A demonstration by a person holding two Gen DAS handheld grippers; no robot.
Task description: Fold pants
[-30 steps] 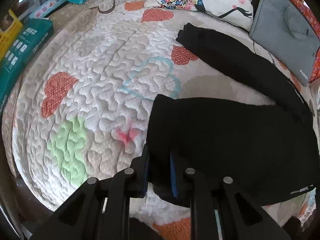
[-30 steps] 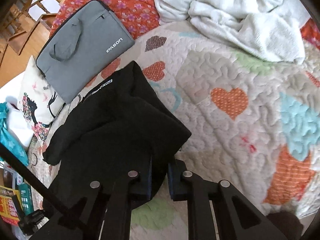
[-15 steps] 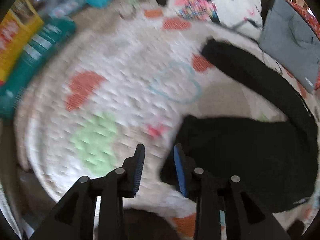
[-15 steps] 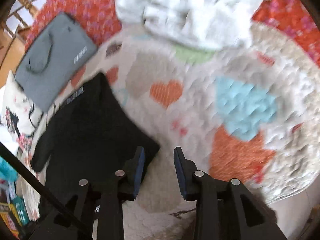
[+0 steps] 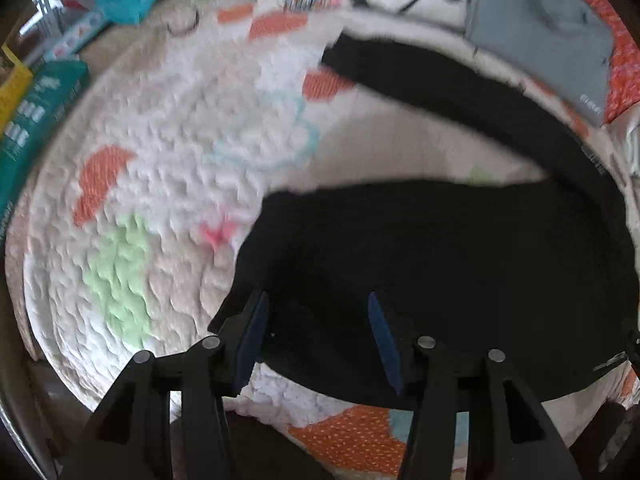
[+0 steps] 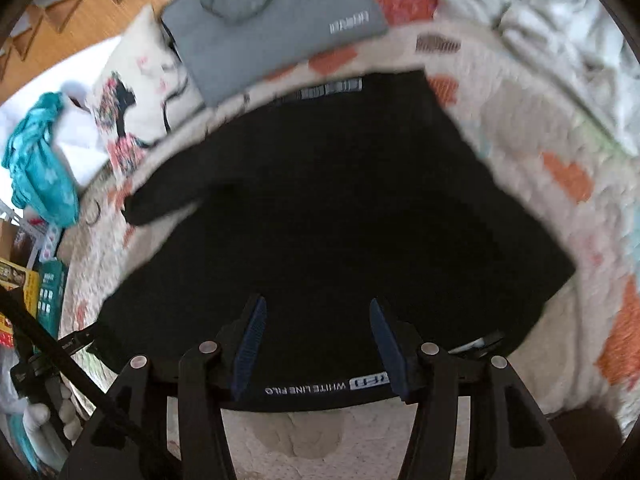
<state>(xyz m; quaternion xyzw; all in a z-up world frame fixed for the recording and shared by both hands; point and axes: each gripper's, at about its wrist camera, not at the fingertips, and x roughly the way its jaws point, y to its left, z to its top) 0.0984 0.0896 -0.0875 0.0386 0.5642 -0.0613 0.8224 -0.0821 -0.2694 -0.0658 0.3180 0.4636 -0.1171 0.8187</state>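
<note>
Both tongs, left [image 5: 314, 328] and right [image 6: 316, 334], are wide apart holding nothing, so the black pants [image 6: 340, 216] look partly folded, one leg [image 5: 460, 92] trailing toward the upper right.

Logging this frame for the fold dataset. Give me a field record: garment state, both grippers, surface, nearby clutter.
garment: black pants, lying on the quilt, one leg stretching away toward the pillow
left gripper: open, over the pants' near edge, holding nothing
right gripper: open, over the printed waistband edge, holding nothing
surface: heart-patterned quilt
clutter: grey laptop bag, printed pillow, white blanket, teal cloth
image quality: motion blur in both views
</note>
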